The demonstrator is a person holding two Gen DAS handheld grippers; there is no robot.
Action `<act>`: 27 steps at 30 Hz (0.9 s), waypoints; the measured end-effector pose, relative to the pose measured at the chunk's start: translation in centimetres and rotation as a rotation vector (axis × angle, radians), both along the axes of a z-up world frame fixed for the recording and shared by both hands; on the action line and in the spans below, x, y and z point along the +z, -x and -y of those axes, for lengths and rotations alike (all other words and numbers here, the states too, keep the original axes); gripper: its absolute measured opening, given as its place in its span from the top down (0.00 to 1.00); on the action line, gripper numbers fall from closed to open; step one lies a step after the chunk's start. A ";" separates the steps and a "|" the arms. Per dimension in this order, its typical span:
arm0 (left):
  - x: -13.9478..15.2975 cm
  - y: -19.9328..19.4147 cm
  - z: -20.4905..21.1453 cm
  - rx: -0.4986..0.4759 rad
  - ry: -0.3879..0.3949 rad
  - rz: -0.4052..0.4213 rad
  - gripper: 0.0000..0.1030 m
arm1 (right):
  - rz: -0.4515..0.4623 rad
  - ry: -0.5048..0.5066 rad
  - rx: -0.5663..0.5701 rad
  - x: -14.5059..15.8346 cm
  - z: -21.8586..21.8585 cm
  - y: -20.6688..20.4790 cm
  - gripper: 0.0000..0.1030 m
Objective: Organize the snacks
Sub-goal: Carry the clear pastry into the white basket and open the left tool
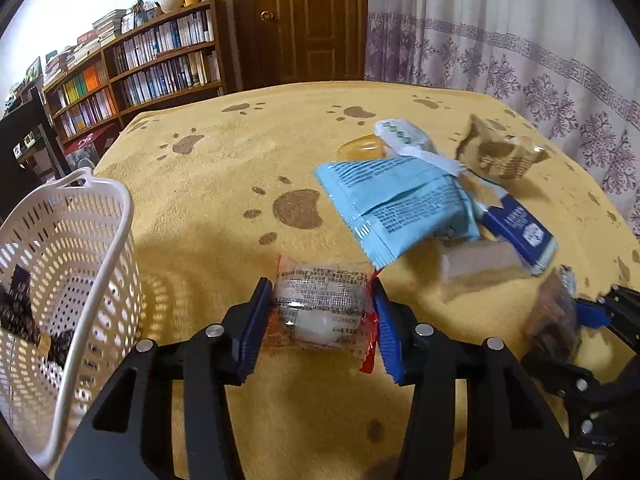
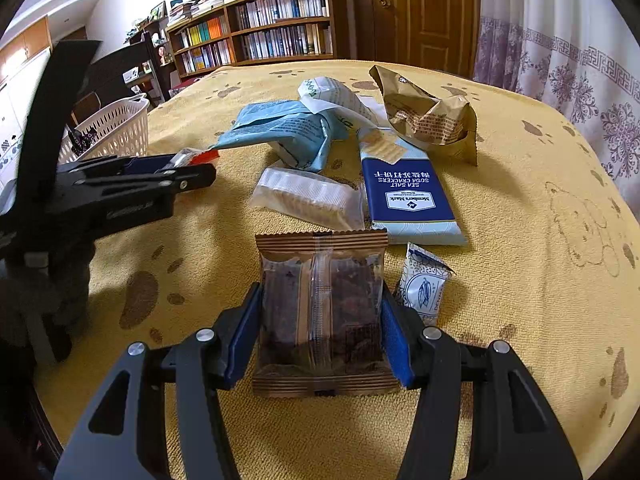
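Note:
My left gripper (image 1: 320, 308) is shut on a clear packet with red edges (image 1: 320, 304), held just above the yellow cloth. The white perforated basket (image 1: 60, 264) stands to its left, with dark wrapped snacks inside. My right gripper (image 2: 320, 312) is shut on a brown packet with dark contents (image 2: 320, 308); this brown packet (image 1: 554, 316) also shows at the right in the left wrist view. A heap of snacks lies ahead: a light blue pouch (image 2: 280, 128), a navy cracker pack (image 2: 408, 196), a clear wafer pack (image 2: 308, 196), a tan bag (image 2: 424, 116).
A yellow paw-print cloth (image 2: 520, 220) covers the table. A small white sachet (image 2: 424, 284) lies right of my right gripper. A white and green packet (image 2: 332, 96) tops the heap. Bookshelves (image 1: 152, 64), a wooden door (image 1: 312, 20) and a patterned curtain (image 1: 520, 48) stand behind.

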State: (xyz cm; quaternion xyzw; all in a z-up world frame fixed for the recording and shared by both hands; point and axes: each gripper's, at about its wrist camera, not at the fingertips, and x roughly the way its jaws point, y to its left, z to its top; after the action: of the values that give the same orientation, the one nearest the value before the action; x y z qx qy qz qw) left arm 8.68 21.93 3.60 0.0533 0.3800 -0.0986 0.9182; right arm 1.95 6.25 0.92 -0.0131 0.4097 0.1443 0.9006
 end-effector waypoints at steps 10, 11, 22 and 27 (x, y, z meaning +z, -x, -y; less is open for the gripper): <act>3.2 3.8 0.3 -0.020 0.026 0.086 0.52 | 0.000 0.001 0.000 0.0 0.0 0.0 0.46; 3.6 4.0 0.1 -0.016 0.028 0.096 0.52 | 0.001 0.001 0.000 0.0 0.0 0.0 0.46; 7.6 5.5 -4.1 0.097 0.022 0.210 0.52 | 0.001 0.001 0.000 0.0 0.0 0.0 0.46; 9.3 5.9 -7.9 0.194 0.032 0.254 0.52 | 0.001 0.002 0.001 -0.1 0.0 0.0 0.46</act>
State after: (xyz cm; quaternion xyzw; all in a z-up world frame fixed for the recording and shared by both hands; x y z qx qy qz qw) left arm 2.73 29.83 12.93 0.0140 0.2624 -0.0081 0.9648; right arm 1.91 6.29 0.86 -0.0143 0.4092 0.1442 0.9009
